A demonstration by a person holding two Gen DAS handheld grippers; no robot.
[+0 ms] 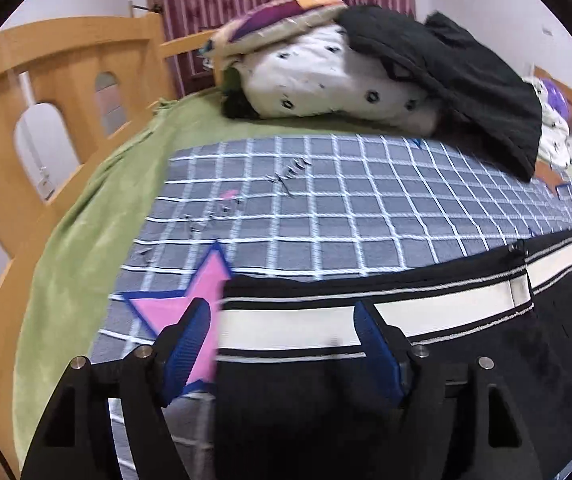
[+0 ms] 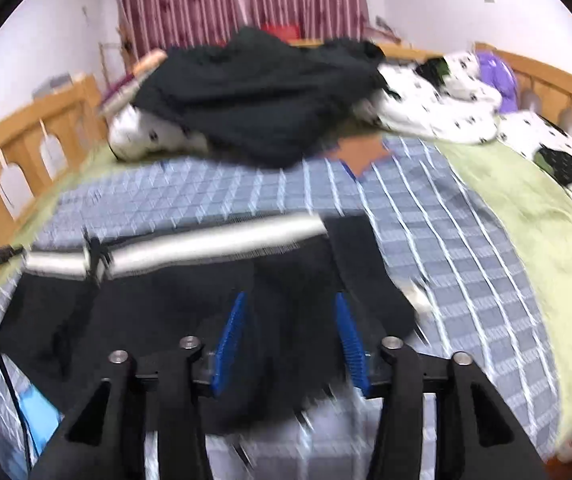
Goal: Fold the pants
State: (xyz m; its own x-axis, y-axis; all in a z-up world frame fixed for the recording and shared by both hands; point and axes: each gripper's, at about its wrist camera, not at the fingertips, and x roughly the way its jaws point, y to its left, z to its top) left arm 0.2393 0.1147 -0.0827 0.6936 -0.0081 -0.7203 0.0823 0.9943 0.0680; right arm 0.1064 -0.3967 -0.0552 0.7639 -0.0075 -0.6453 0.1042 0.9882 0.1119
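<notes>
Black pants (image 1: 326,400) with white waistband (image 1: 294,324) lie flat on our checked bed cover (image 1: 326,208); left claw (image 1: 282,336) and right claw (image 2: 290,332) both spread wide above them, gripping nothing. Beyond: dark jacket (image 1: 466,80), spotted bedding (image 1: 326,76).

Checked sheet (image 1: 326,200), green blanket (image 1: 86,240), black jacket (image 2: 254,96)

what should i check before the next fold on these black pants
1. Left claw open, nothing pinched: ok.
2. Right claw open over the black cloth: ok.
3. Pants lying on the checked sheet: ok.
4. White waistband flat and straight: ok in the left view.
5. Pants free of the dark garment on the pile behind: ok, apart.
6. Legs smooth below the waist: cannot tell, right view blurred.
</notes>
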